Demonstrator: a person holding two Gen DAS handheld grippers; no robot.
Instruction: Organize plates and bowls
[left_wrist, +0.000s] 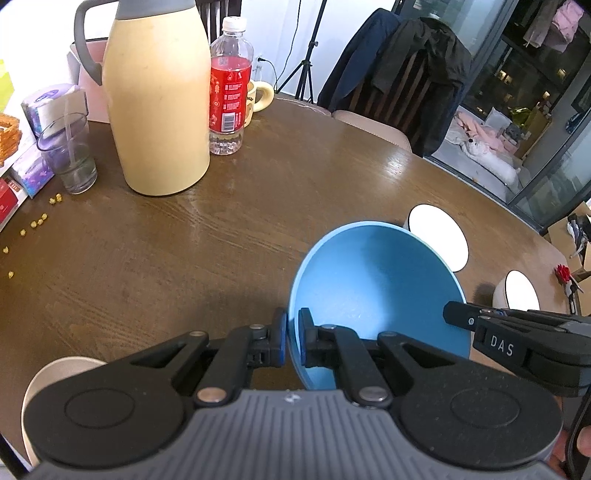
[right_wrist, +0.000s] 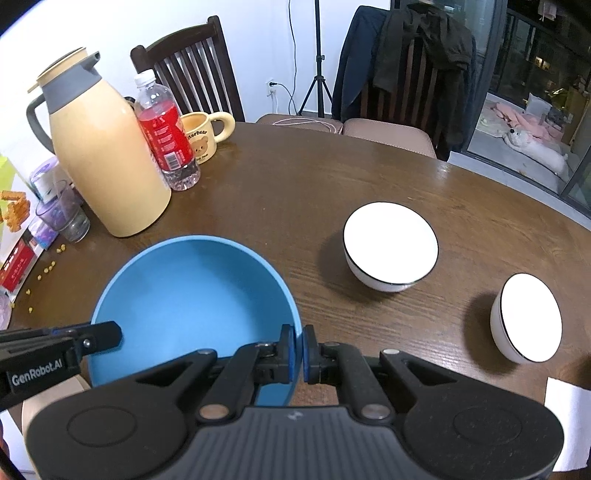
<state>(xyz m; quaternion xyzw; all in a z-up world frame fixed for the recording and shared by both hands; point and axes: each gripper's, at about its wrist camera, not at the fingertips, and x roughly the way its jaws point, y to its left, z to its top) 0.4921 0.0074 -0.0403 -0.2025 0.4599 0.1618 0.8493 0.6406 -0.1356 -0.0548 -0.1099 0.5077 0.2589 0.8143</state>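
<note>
A blue bowl (left_wrist: 373, 291) (right_wrist: 192, 302) hangs above the wooden table (left_wrist: 221, 229), gripped on both sides. My left gripper (left_wrist: 292, 338) is shut on its left rim, and my right gripper (right_wrist: 298, 352) is shut on its right rim. Each gripper shows in the other's view: the right gripper (left_wrist: 454, 317) at the bowl's right edge, the left gripper (right_wrist: 110, 334) at its left edge. Two white bowls with dark rims stand on the table to the right, a larger white bowl (right_wrist: 390, 246) (left_wrist: 439, 236) and a smaller white bowl (right_wrist: 528, 317) (left_wrist: 521, 290).
A cream thermos jug (left_wrist: 155, 96), a red-labelled water bottle (left_wrist: 229, 88), a bear mug (right_wrist: 201, 136), a glass (left_wrist: 70, 155) and snack boxes crowd the table's left. Crumbs (left_wrist: 40, 218) lie nearby. A beige round object (left_wrist: 48, 387) sits below the left gripper. Chairs with jackets (right_wrist: 410, 62) stand behind.
</note>
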